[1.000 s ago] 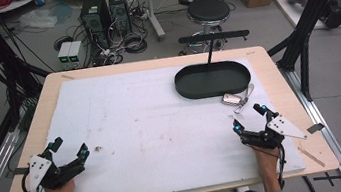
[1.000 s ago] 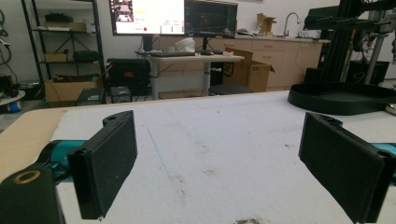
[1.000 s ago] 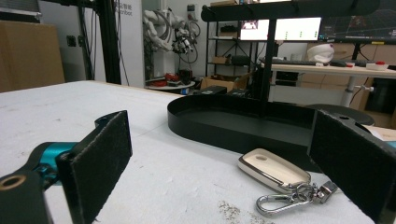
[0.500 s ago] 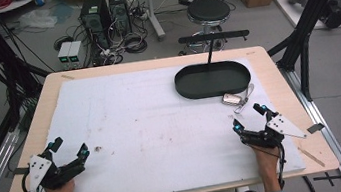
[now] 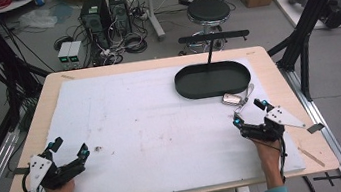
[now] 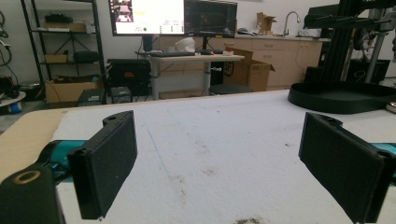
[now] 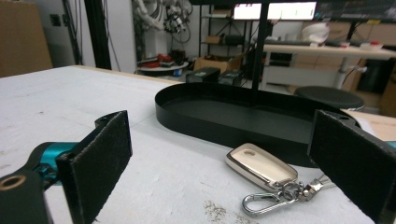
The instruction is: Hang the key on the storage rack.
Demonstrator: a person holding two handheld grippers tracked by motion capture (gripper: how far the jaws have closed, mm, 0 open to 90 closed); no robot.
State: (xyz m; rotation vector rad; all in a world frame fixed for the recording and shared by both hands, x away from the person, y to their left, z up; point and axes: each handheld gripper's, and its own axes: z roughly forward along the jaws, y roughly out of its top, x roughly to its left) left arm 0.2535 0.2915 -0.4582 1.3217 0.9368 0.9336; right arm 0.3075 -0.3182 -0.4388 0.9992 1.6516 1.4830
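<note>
My left gripper [image 5: 67,149] and right gripper [image 5: 247,112] rest low near the table's front edge, jaws wide apart.

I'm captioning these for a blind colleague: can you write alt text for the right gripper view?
A silver key fob with a metal clip lies on a white table cover, between the open black jaws of the right gripper. Just behind it sits an empty black oval tray.

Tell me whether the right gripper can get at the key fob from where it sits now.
Probably yes. The right gripper is open and points at the key fob, which lies flat on the white mat just ahead of its fingers, in front of the black tray. Nothing stands between them.
</note>
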